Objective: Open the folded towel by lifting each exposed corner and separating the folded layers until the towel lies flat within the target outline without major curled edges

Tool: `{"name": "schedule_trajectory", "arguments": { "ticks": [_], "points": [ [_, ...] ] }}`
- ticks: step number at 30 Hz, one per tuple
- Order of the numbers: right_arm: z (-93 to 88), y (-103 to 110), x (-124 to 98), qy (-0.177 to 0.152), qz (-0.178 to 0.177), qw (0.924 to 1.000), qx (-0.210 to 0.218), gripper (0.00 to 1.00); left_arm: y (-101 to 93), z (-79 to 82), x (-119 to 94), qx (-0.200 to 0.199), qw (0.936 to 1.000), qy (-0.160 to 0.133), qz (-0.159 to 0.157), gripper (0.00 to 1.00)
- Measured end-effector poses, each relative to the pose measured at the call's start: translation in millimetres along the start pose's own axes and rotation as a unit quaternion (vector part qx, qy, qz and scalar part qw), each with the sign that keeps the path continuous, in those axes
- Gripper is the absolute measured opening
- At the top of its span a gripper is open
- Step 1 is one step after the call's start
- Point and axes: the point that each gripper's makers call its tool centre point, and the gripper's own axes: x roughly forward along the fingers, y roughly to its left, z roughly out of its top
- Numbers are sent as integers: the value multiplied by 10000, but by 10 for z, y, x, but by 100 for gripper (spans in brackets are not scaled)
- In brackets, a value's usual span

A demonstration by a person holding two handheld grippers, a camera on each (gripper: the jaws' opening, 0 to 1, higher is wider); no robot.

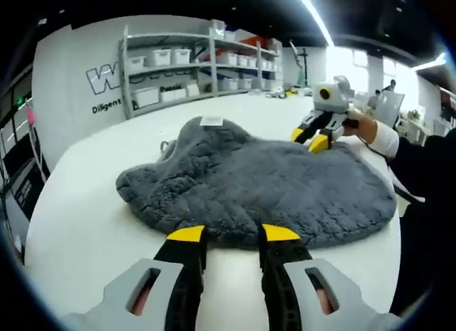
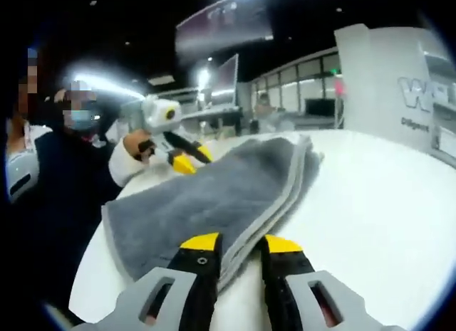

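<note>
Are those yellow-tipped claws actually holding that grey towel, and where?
Nothing is gripped yet. The left gripper and right gripper sit open at opposite edges of the folded grey towel, jaws apart.

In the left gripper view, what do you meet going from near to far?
Left gripper → grey towel → white tag at its far edge → white table beyond → shelving with white bins.
</note>
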Motion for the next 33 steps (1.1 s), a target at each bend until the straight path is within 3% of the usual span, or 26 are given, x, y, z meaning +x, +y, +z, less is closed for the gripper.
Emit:
{"name": "schedule_trajectory", "arguments": {
  "ticks": [14,17,27,29,33],
  "points": [
    [-29,177,-45,145,303,9994,39,12,42,35,66,-110,9997,-188,88,27],
    [-50,297,-63,207,599,9980,-4,13,130,93,125,202,9985,-303,406,28],
    [-67,420,-81,250,897,9956,-118,14,193,158,200,354,9957,-481,704,28],
    [-67,448,-80,257,955,9950,-147,14,123,172,214,402,9949,-511,776,28],
    [-60,443,-76,272,1043,9941,-113,14,103,216,223,794,9907,-573,941,28]
  ]
}}
